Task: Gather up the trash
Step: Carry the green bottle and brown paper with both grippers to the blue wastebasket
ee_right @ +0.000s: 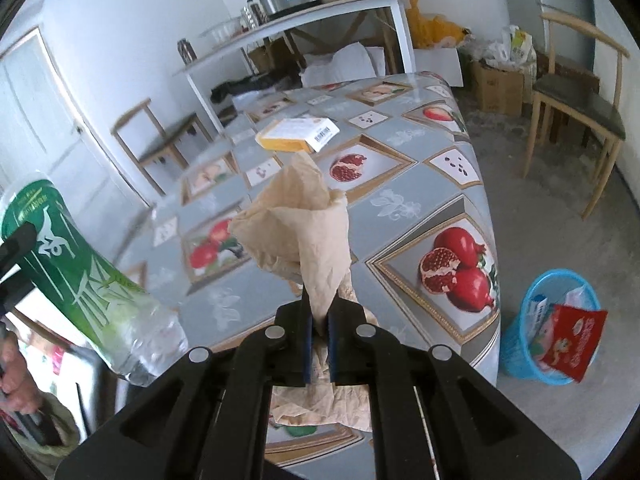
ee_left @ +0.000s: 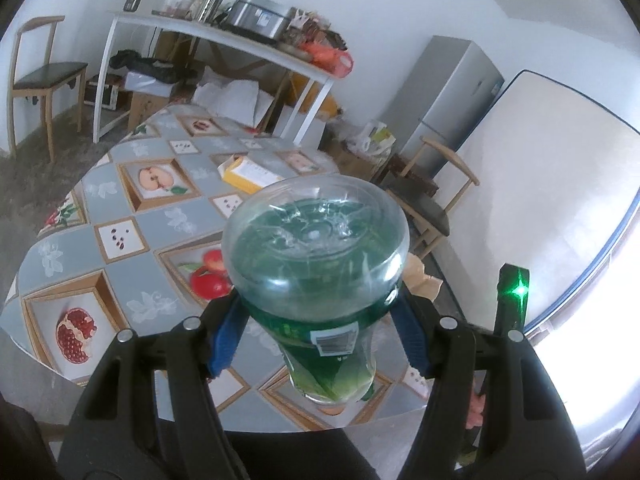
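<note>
because the plastic bottle [ee_left: 316, 264] looks empty and thin-walled, i judge it light and easy to dent, and its smooth wet-looking surface may slip. the left gripper [ee_left: 316, 320] has its blue pads [ee_left: 226, 340] pressed on both sides of the body, just behind the wide bottom end and at the edge of the green label [ee_left: 320, 332], so it is clamped on the bottle. i think this is a good place, because the shoulder of the base stops it from sliding out. the bottle points away from the camera, its bottom toward the table [ee_left: 120, 208], and it is lifted above the fruit-pattern cloth, not touching it.

the crumpled brown paper [ee_right: 304, 224] is soft, very light and without fixed shape, so any pinched fold is enough, but a loose end can catch on things. the right gripper [ee_right: 319, 332] is closed narrow on a lower fold, and the paper stands up between the jaws like a cone, with more paper hanging under them. it is in the air above the table's near corner.

from the table, the blue trash basket [ee_right: 516, 344] stands on the floor just beside the corner, already with a red wrapper [ee_right: 572, 340] inside. a yellow box [ee_right: 296, 134] lies flat on the table, well apart from both grippers.
</note>
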The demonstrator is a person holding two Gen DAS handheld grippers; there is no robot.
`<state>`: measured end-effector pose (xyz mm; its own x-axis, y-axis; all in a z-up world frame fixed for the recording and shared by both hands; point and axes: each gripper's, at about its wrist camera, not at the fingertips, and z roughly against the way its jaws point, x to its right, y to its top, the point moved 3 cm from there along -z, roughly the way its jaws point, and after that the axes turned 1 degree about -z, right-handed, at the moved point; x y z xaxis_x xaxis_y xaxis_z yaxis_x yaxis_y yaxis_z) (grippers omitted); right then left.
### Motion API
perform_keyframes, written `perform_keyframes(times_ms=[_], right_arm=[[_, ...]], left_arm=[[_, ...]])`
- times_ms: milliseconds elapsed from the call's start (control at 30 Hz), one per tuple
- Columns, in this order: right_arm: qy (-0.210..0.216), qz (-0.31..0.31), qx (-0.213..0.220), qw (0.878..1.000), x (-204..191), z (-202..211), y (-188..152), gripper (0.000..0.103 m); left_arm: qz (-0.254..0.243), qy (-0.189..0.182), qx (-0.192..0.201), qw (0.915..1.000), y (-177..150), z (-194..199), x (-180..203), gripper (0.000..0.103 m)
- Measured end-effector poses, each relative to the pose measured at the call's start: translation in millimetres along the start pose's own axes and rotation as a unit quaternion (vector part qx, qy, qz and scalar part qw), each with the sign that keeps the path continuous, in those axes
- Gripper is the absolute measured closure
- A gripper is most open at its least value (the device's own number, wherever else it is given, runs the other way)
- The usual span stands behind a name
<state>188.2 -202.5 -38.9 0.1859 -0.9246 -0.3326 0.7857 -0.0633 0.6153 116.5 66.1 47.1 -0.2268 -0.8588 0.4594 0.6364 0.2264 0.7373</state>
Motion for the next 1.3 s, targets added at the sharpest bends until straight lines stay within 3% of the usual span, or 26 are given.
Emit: perform_keyframes(times_ms=[200, 300, 567, 767, 1033, 1200, 1300], right_arm=[[0.020, -0.037, 0.040, 0.998, 18, 36, 1, 0.097], [0.010, -0.058, 0.068, 0.996, 36, 62, 2, 0.097], [-0.085, -0.131, 0.154, 0.976, 121, 157, -20, 0.097], [-0.134, -0.217, 0.170, 0.952, 202, 191, -60, 0.097], [-0.102, -0.319, 0.118, 0.935, 294, 138, -95, 0.097], [-0.048, -0.383, 0.075, 0.919, 347, 73, -102, 0.097], [-0.020, -0.432, 0.061, 0.899, 387, 36, -107, 0.097]], left_arm=[[-0.024, -0.018, 0.010, 0.9995, 11, 4, 27, 0.040], [-0.030, -0.038, 0.004, 0.9988, 19, -3, 44, 0.040], [-0.068, -0.111, -0.030, 0.9910, 39, -54, 118, 0.040], [-0.092, -0.144, -0.077, 0.9823, 40, -123, 182, 0.040], [-0.113, -0.112, -0.173, 0.9719, 1, -264, 247, 0.040], [-0.152, -0.065, -0.253, 0.9532, -43, -363, 277, 0.040], [-0.165, -0.045, -0.287, 0.9426, -69, -409, 290, 0.040]])
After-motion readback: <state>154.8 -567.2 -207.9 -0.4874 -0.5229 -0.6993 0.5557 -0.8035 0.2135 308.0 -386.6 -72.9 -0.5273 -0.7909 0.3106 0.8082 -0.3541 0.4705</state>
